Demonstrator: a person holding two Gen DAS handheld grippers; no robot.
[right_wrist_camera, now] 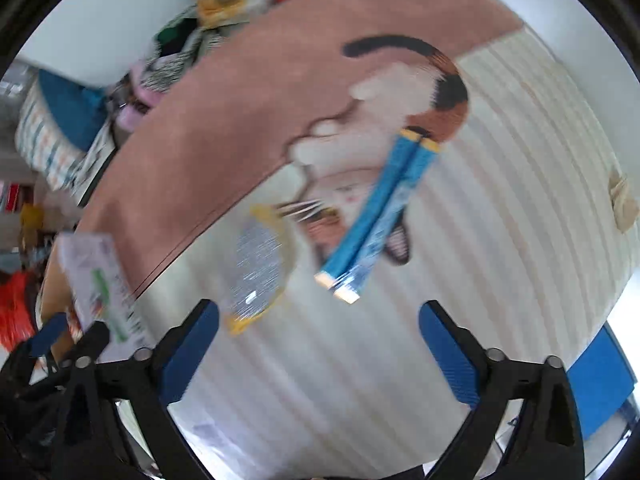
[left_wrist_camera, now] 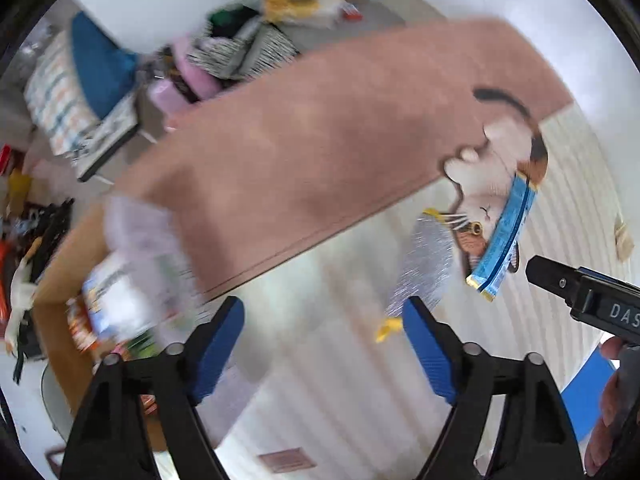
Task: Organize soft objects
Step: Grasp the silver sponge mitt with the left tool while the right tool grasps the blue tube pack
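A striped cream and pink mat (left_wrist_camera: 320,144) (right_wrist_camera: 500,208) with a cat picture lies under both grippers. On it lie a pair of blue packets (left_wrist_camera: 505,236) (right_wrist_camera: 380,216) and a silver pouch with yellow trim (left_wrist_camera: 424,268) (right_wrist_camera: 258,264). A white pack with green print (left_wrist_camera: 136,276) (right_wrist_camera: 100,284) hangs over a cardboard box (left_wrist_camera: 60,296) at the left. My left gripper (left_wrist_camera: 324,328) is open and empty above the mat. My right gripper (right_wrist_camera: 320,332) is open and empty, near the blue packets; its tip shows in the left wrist view (left_wrist_camera: 576,292).
Piles of clothes and soft things (left_wrist_camera: 240,48) (right_wrist_camera: 180,44) lie beyond the mat. A blue cushion (left_wrist_camera: 100,72) rests on a patterned pillow at the far left. A blue board (right_wrist_camera: 596,384) lies at the mat's right edge. Both views are blurred by motion.
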